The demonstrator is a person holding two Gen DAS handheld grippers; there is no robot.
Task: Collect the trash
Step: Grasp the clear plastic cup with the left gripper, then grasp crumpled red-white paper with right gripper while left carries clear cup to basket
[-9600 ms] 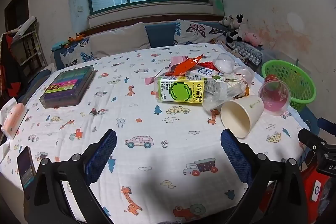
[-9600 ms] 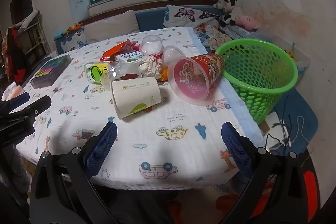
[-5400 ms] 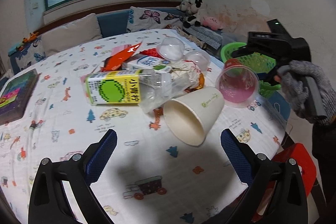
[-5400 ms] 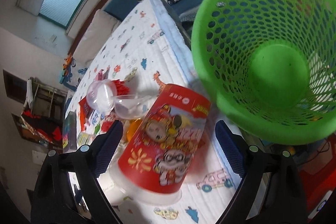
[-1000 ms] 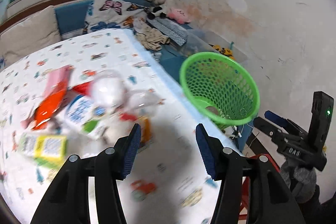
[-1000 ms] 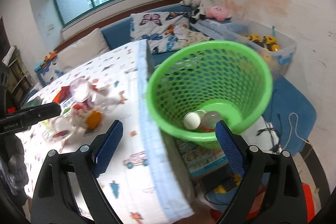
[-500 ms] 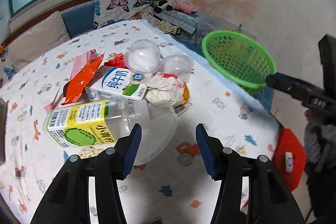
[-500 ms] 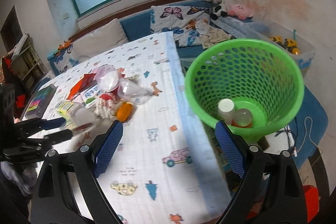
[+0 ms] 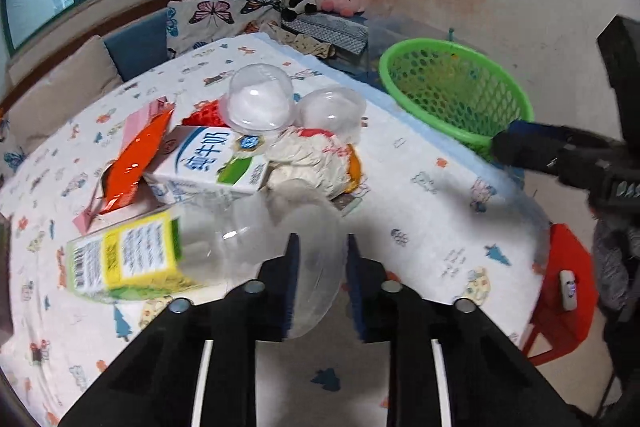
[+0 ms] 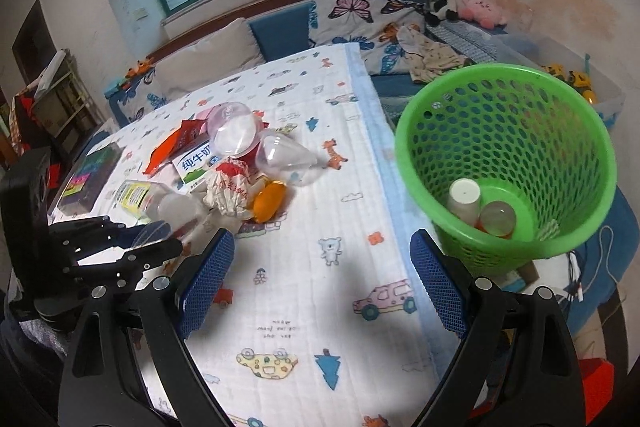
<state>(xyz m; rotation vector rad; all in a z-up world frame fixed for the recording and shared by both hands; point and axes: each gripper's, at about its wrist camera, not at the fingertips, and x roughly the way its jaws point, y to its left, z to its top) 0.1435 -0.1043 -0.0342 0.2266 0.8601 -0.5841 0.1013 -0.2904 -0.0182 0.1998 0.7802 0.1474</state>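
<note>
The clear plastic bottle with its yellow-green label lies on its side on the surface, long axis running from nine to three o'clock. The left claw is pinching the bottle's transparent end, so the left hand is the nearer one. The green basket sits off the surface's edge around two o'clock. The right claw hangs spread and empty.

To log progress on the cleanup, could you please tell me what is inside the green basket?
In the green basket lie two cups, bottoms up: a white paper cup and a clear-bottomed cup. Their sides and the floor beneath them are hidden.
</note>
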